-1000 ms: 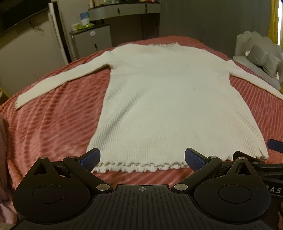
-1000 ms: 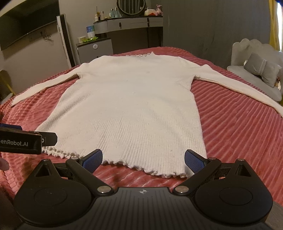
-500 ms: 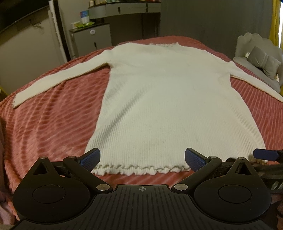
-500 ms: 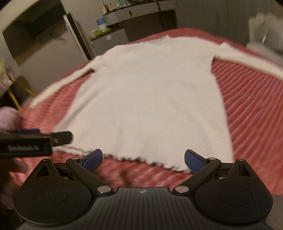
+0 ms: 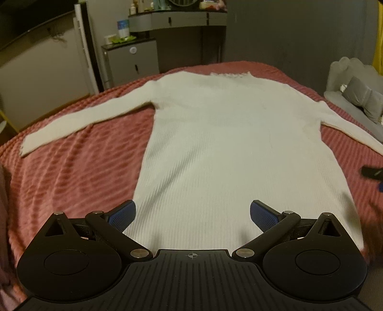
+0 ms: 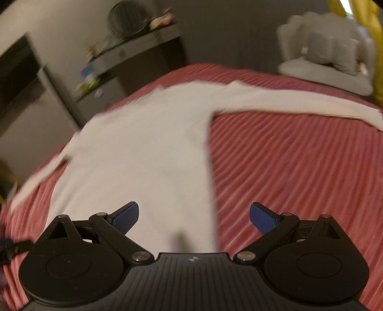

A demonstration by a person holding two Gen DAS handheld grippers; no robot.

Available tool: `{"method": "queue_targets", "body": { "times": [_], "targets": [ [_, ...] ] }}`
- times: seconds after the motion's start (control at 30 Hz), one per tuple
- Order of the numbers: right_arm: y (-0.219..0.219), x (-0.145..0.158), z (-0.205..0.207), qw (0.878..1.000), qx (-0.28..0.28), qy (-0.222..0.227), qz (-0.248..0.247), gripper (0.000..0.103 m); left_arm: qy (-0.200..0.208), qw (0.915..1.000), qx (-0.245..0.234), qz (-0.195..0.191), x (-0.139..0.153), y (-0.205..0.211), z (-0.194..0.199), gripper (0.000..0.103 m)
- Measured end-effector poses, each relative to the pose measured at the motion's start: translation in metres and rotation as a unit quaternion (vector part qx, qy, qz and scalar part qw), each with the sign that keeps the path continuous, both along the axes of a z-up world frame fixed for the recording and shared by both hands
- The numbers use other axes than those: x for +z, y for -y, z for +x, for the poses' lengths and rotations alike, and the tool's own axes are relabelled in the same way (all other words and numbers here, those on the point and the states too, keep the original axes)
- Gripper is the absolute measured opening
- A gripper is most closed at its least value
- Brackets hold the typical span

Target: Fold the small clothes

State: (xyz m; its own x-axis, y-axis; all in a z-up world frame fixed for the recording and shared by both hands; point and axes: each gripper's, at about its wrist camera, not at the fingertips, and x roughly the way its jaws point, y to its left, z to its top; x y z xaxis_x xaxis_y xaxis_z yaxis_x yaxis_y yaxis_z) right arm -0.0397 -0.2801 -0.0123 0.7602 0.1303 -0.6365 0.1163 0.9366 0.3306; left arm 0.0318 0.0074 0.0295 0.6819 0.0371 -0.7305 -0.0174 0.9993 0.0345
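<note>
Left wrist view: white ribbed sweater (image 5: 229, 148) lies flat on the bed, face up, neck at the far end, hem near the camera. Bed covered with a pink-red ribbed bedspread (image 5: 79, 172). Both sleeves spread outward; the left sleeve (image 5: 81, 124) runs out to its cuff near the bed's left edge, the right sleeve (image 5: 352, 134) runs off toward the right border.

Left hand-held gripper (image 5: 192, 214): jaws spread wide, nothing between them. Blue pads (image 5: 122, 215) sit over the lower body of the sweater, the left one at the garment's left side edge. Whether they touch the knit, cannot tell. The hem is hidden behind the gripper body.

A dark tip of the other tool (image 5: 372, 171) shows at the right border, over the bedspread just beside the sweater's right edge.

Right wrist view: heavily blurred. Right hand-held gripper (image 6: 194, 216) also spread wide and holding nothing. Its left pad is over the sweater (image 6: 148, 153), its right pad over bare bedspread (image 6: 299, 172), so the garment's right side edge runs between them. The right sleeve (image 6: 299, 105) stretches away toward the upper right.

Background: grey cabinet (image 5: 131, 59) and a dresser (image 5: 177, 20) with bottles beyond the bed's far side; pale upholstered seat (image 5: 354, 95) with a grey cushion at right.
</note>
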Motion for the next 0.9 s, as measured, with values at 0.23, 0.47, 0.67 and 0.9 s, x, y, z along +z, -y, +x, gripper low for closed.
{"method": "queue_targets", "body": {
  "times": [0.23, 0.47, 0.67, 0.9],
  "targets": [
    [0.127, -0.007, 0.023, 0.985, -0.137, 0.038, 0.098, 0.081, -0.01, 0.9999, 0.007, -0.008, -0.016, 0.018, 0.051, 0.103],
    [0.236, -0.052, 0.042, 0.937, -0.279, 0.009, 0.208, 0.034, -0.02, 0.9994, 0.029, -0.003, -0.04, 0.021, 0.083, 0.103],
    [0.286, -0.074, 0.049, 0.891, -0.366, 0.039, 0.266, 0.028, -0.017, 0.9991, 0.037, 0.003, -0.051, 0.013, 0.093, 0.103],
    [0.316, -0.097, 0.067, 0.856, -0.405, 0.057, 0.316, 0.024, -0.026, 0.9991, 0.033, 0.001, -0.059, 0.005, 0.097, 0.103]
  ]
}}
